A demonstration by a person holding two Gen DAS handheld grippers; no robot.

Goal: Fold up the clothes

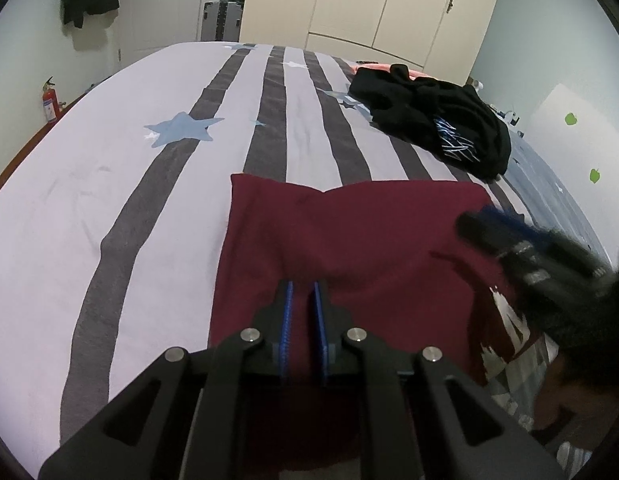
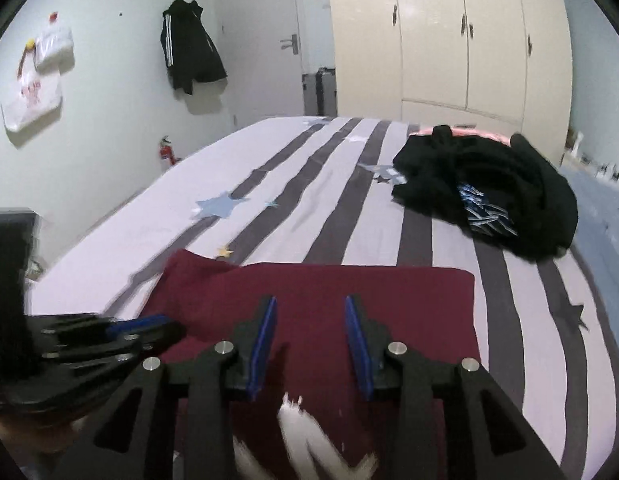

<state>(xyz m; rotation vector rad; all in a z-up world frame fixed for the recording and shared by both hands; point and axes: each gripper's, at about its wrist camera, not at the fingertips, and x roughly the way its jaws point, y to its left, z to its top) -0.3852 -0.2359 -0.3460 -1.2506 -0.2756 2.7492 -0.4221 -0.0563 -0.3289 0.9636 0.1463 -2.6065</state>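
A maroon garment (image 1: 349, 248) with a white print lies partly folded on the near side of the striped bed (image 1: 109, 184); it also shows in the right wrist view (image 2: 329, 292). My left gripper (image 1: 303, 286) is nearly closed and pinches a fold of the maroon cloth. My right gripper (image 2: 310, 300) is open above the maroon garment and holds nothing. It appears blurred at the right of the left wrist view (image 1: 485, 220). The left gripper shows at the lower left of the right wrist view (image 2: 149, 326).
A crumpled black garment (image 1: 433, 120) with a blue print lies at the far right of the bed, also in the right wrist view (image 2: 489, 188), with pink cloth behind it. Cream wardrobes (image 1: 373, 4), a door, a hanging black jacket (image 2: 191, 48) and a fire extinguisher (image 1: 49, 100) line the walls.
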